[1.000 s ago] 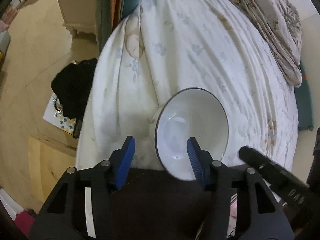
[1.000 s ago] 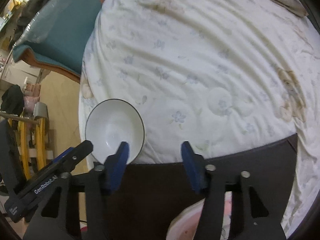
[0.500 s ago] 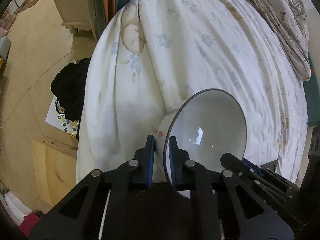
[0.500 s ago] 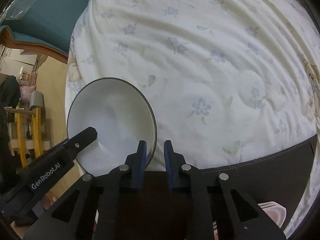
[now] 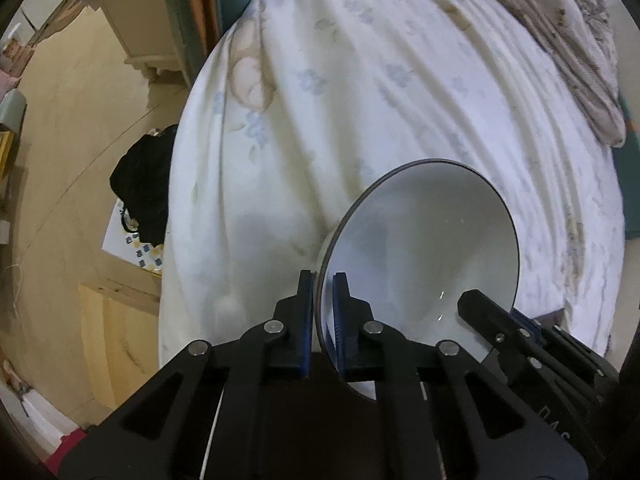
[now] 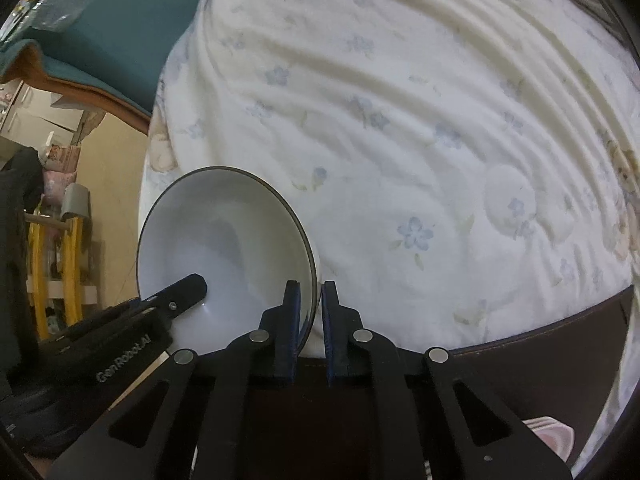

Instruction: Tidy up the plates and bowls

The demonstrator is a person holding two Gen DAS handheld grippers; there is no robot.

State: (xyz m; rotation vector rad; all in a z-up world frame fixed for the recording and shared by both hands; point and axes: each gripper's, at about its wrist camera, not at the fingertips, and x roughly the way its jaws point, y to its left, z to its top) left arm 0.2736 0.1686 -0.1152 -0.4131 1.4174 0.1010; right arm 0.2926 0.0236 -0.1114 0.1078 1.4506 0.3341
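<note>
A white bowl with a thin dark rim (image 5: 424, 240) is held tilted above the bed. My left gripper (image 5: 323, 280) is shut on its left rim, blue pads on either side of the wall. My right gripper (image 6: 311, 288) is shut on the bowl's right rim (image 6: 224, 236). Each view shows the other gripper's black finger reaching over the bowl's opposite edge. The bowl's underside is hidden.
A white floral sheet (image 6: 420, 120) covers the bed. A dark brown surface (image 6: 540, 360) lies under the grippers, with a pink plate edge (image 6: 552, 436) at the lower right. A black bag (image 5: 140, 192) sits on the floor at left. A teal chair (image 6: 100, 32) stands beyond the bed.
Both grippers went from open to shut on the bowl's rim, one on each side. The bowl has since come up off the sheet and looms larger and more tilted.
</note>
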